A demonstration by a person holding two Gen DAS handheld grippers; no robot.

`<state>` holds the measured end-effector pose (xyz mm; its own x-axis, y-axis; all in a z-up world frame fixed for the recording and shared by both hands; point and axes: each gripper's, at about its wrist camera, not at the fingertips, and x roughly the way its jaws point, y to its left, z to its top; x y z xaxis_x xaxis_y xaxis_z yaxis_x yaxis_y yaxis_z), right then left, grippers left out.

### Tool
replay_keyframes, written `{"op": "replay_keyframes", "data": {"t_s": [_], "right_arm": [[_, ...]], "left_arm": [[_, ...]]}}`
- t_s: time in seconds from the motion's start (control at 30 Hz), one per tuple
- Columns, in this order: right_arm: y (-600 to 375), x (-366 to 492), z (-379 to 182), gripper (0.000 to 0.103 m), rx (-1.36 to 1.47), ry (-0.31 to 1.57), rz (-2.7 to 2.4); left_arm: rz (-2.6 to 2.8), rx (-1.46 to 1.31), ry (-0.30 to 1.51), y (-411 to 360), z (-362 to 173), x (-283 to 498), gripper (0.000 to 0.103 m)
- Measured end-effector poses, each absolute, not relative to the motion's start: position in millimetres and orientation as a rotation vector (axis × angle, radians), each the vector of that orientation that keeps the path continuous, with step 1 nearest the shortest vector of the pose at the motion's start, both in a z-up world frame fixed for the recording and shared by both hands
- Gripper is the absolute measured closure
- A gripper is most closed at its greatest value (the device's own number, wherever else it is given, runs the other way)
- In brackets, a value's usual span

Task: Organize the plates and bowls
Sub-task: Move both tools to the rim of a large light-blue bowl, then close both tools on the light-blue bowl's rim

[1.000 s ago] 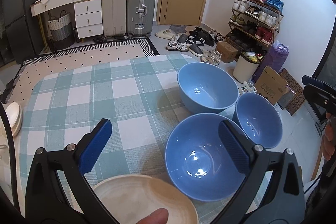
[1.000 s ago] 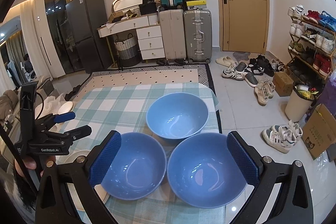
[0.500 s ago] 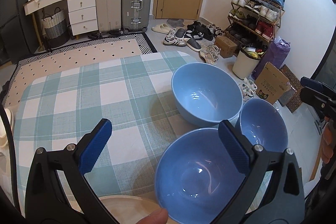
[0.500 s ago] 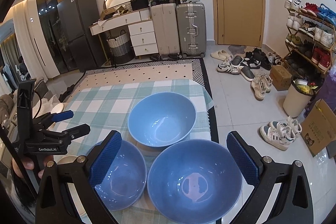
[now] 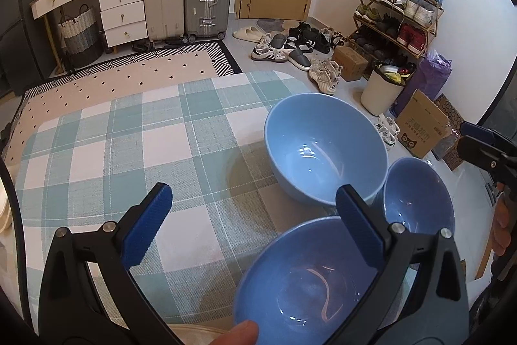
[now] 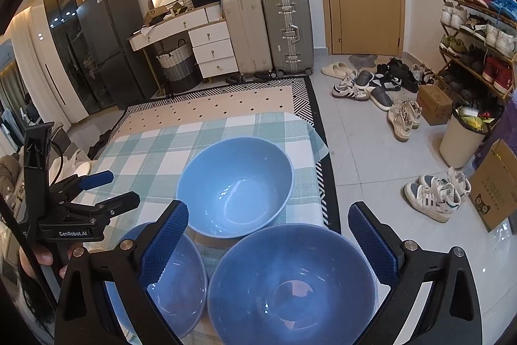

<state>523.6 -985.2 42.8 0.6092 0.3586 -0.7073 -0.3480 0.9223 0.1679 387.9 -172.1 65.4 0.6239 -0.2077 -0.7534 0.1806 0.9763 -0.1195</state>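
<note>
Three blue bowls sit close together on the checked tablecloth point(image 5: 135, 151). In the left wrist view the far bowl point(image 5: 326, 151) is ahead, a second bowl point(image 5: 418, 199) lies to its right, and the nearest bowl point(image 5: 307, 286) lies under my right finger. My left gripper point(image 5: 253, 215) is open and holds nothing. In the right wrist view my right gripper point(image 6: 268, 235) is open above the near bowl point(image 6: 290, 283), with the far bowl point(image 6: 236, 183) ahead and the third bowl point(image 6: 174, 283) at the left. A cream plate point(image 5: 194, 333) peeks in at the bottom edge.
The table's right edge drops to a tiled floor with shoes point(image 6: 400, 118), a bin point(image 6: 462, 134) and a cardboard box point(image 6: 497, 186). Suitcases point(image 6: 287, 31) and a white drawer unit point(image 6: 213, 47) stand by the back wall. A white dish point(image 6: 82, 167) lies past the table's left side.
Both grippers have moved forward over the table; the bowls look larger and lower in each view. The cream plate has slid almost out of the left view. The bowls have not shifted.
</note>
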Motion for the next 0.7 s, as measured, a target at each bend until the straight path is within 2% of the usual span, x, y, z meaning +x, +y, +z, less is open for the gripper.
{"op": "replay_keyframes", "data": {"t_s": [0.2,0.37,0.53,0.63,0.7], "right_arm": [[-983.1,538.7,30.0,0.006,0.010,0.853,0.405],[-979.2,549.7,19.9,0.016,0.000,0.882,0.410],[-977.9,559.6,12.2,0.021,-0.007,0.903,0.410],[-977.8,564.6,6.9,0.025,-0.009,0.916,0.407],[-977.1,568.1,2.9,0.026,-0.011,0.926,0.404]], "left_arm": [[-0.225,-0.036,0.889,-176.5,54.8,404.4,0.002],[-0.236,-0.040,0.903,-181.3,48.1,413.9,0.002],[-0.244,-0.048,0.918,-185.1,41.6,424.4,0.002],[-0.250,-0.048,0.927,-187.6,37.9,430.0,0.005],[-0.254,-0.041,0.932,-189.8,35.0,434.0,0.010]]}}
